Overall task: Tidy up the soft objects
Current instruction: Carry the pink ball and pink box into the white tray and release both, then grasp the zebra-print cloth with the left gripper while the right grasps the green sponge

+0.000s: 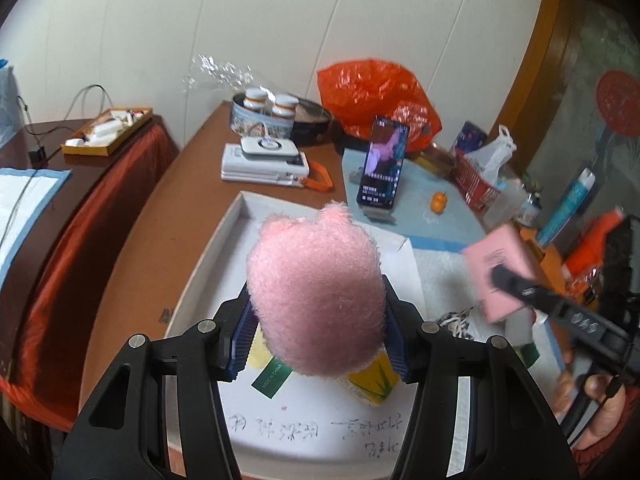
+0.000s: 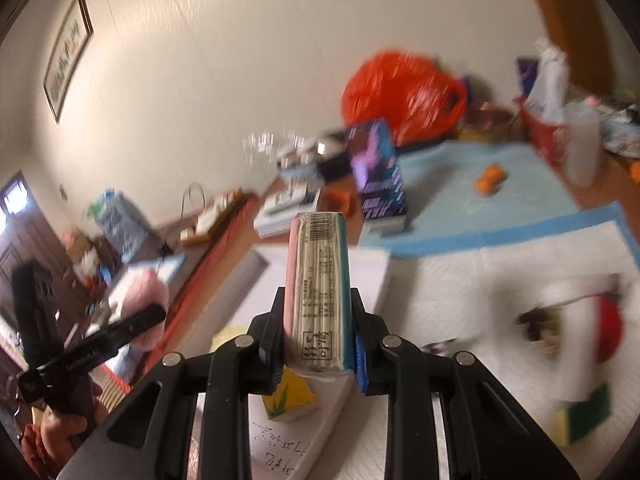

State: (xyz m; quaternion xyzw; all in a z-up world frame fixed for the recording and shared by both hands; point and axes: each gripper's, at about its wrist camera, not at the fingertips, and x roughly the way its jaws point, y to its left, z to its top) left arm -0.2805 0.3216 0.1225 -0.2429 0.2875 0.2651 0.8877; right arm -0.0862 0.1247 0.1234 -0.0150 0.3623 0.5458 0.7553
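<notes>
Left hand-held gripper (image 1: 318,340) clamping pink plush toy (image 1: 316,292) — over white box (image 1: 240,216), phone (image 1: 382,164) behind

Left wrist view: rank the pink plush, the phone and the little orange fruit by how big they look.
1. pink plush, though nearness to the camera inflates it
2. phone
3. orange fruit

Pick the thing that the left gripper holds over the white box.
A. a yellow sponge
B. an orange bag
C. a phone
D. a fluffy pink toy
D: in the left wrist view the left gripper has its blue pads pressed on both sides of the fluffy pink toy, above the white box.
</notes>
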